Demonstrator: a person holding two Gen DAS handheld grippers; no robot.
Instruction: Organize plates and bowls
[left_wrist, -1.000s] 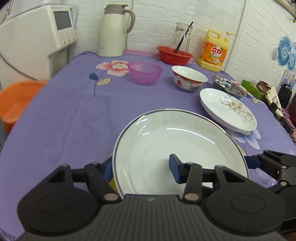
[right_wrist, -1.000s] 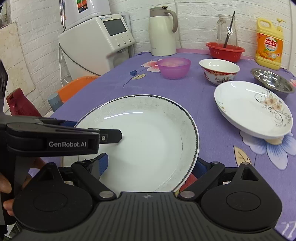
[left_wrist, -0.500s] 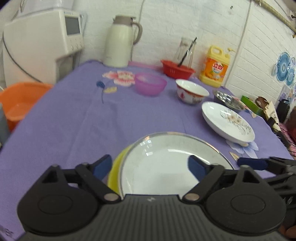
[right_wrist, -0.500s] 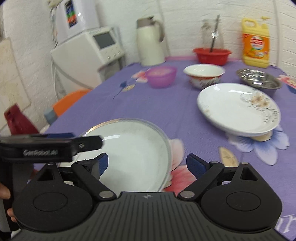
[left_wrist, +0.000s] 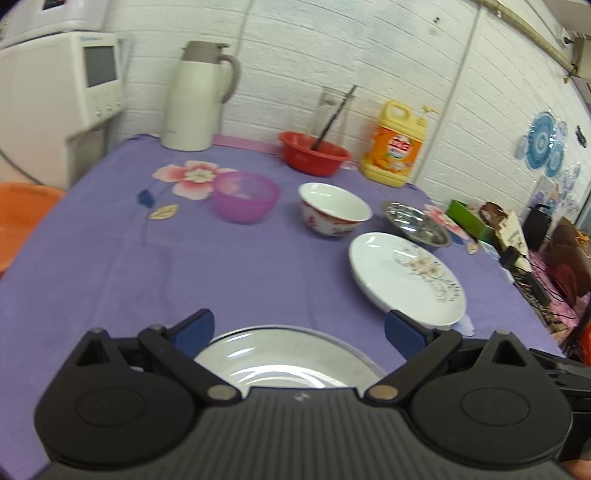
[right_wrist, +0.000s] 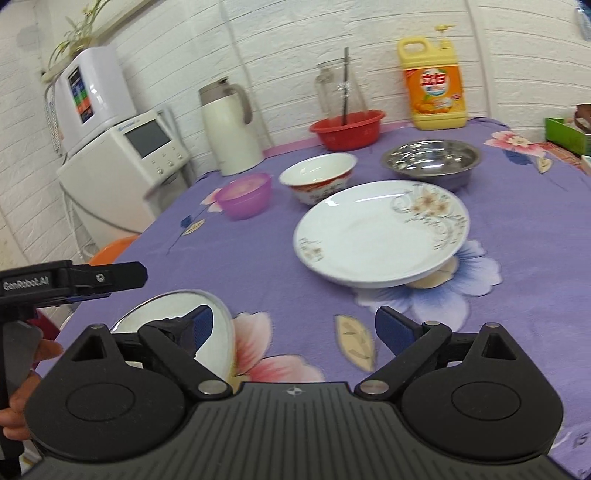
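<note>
The left gripper (left_wrist: 299, 330) stands wide apart, its jaws having just been opening, with nothing between the pads; the rimmed plate (left_wrist: 288, 363) lies on the purple cloth (left_wrist: 184, 266) just below it. The right gripper (right_wrist: 293, 325) is also spread apart and empty, over the cloth beside that plate. The flowered plate (right_wrist: 380, 232) sits farther off, near the steel bowl (right_wrist: 430, 158), the white bowl (right_wrist: 317, 177) and the purple bowl (right_wrist: 245, 195).
</note>
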